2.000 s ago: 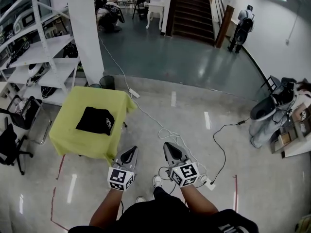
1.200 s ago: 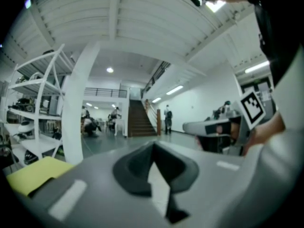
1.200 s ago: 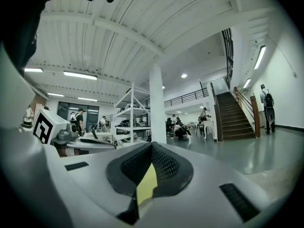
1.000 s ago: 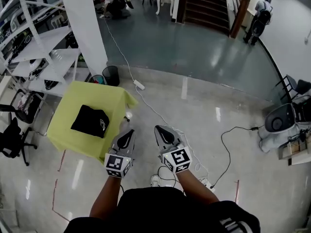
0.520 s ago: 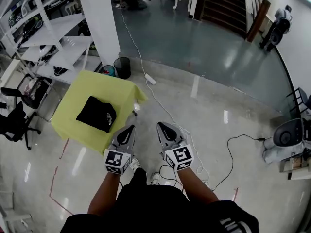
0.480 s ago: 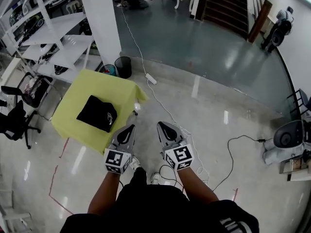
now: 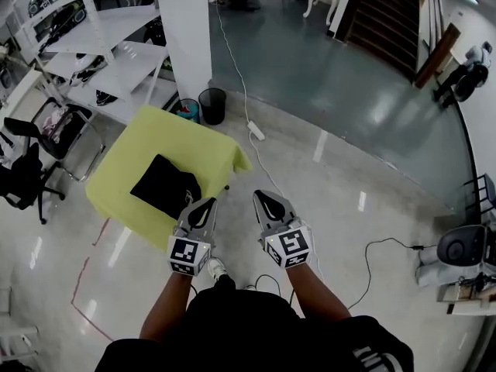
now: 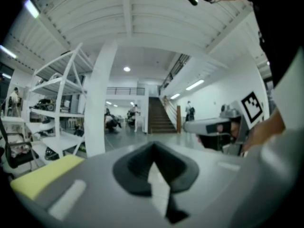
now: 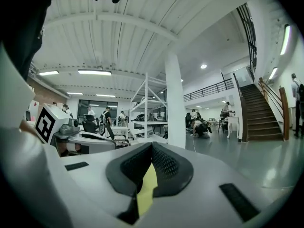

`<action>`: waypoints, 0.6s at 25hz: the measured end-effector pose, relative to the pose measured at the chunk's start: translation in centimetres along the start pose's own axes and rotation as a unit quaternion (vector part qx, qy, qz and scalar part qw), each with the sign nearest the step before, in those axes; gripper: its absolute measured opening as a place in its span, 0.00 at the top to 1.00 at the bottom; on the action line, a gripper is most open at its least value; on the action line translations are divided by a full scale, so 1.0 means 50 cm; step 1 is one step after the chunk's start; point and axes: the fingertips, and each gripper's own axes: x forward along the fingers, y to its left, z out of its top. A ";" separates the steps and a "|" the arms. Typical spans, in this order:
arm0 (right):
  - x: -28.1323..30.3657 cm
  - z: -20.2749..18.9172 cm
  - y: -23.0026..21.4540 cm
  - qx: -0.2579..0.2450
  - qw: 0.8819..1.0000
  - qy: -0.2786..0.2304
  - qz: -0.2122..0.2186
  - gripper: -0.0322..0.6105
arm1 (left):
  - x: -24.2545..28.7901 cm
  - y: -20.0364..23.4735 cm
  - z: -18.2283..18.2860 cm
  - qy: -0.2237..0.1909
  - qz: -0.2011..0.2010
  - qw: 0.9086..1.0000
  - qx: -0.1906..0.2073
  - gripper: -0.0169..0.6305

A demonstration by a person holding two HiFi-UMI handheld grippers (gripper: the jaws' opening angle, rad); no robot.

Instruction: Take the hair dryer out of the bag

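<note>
The left gripper (image 8: 153, 151) has its jaws pressed together with nothing between them, and it points roughly level across the room. The right gripper (image 9: 151, 148) is likewise pinched closed and empty. In the head view the two are held side by side in front of the person, a little apart, each with its marker cube toward the person's forearms.

The left gripper's tips sit at the near right edge of the table (image 7: 128, 157), which is draped in a yellow-green cloth. From above I cannot tell whether they are over that edge or just short of it. The right gripper is off the table, over bare polished floor beside the table's right corner.

The black bag (image 7: 165, 186) lies flat on the cloth, nearer the near edge than the far one, just beside the left gripper's tips. The hair dryer itself is not to be seen; only the bag shows.

Past the table's far corner stand a black waste bin (image 7: 212, 103) and a white pillar (image 7: 184, 29), with white shelving (image 7: 101, 37) to the left. A white cable with a power strip (image 7: 256, 130) runs across the floor. An office chair (image 7: 23, 184) stands off the table's left edge, and a staircase (image 7: 387, 14) rises at the far right.
</note>
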 end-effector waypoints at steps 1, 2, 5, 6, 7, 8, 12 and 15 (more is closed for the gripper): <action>0.023 0.005 -0.002 -0.003 1.000 0.001 0.002 0.94 | 0.006 0.023 0.004 -0.002 0.003 1.000 -0.001 0.96; 0.046 0.009 -0.004 -0.006 1.000 0.002 0.003 0.94 | 0.011 0.048 0.009 -0.003 0.006 1.000 -0.001 0.96; 0.109 0.018 -0.006 -0.008 1.000 0.004 0.004 0.94 | 0.024 0.114 0.016 -0.008 0.014 1.000 -0.003 0.96; 0.127 0.019 -0.005 -0.008 1.000 0.006 0.006 0.94 | 0.027 0.134 0.016 -0.008 0.017 1.000 -0.003 0.96; 0.146 0.019 -0.002 -0.009 1.000 0.008 0.007 0.94 | 0.029 0.153 0.015 -0.008 0.020 1.000 -0.004 0.96; 0.164 0.020 0.001 -0.010 1.000 0.009 0.010 0.94 | 0.031 0.171 0.014 -0.009 0.023 1.000 -0.006 0.96; 0.228 0.020 0.030 -0.022 0.999 0.017 0.032 0.94 | 0.031 0.230 0.013 -0.010 0.034 0.999 -0.008 0.96; 0.260 0.020 0.059 -0.030 0.998 0.021 0.048 0.94 | 0.021 0.258 0.010 -0.010 0.038 0.999 -0.008 0.96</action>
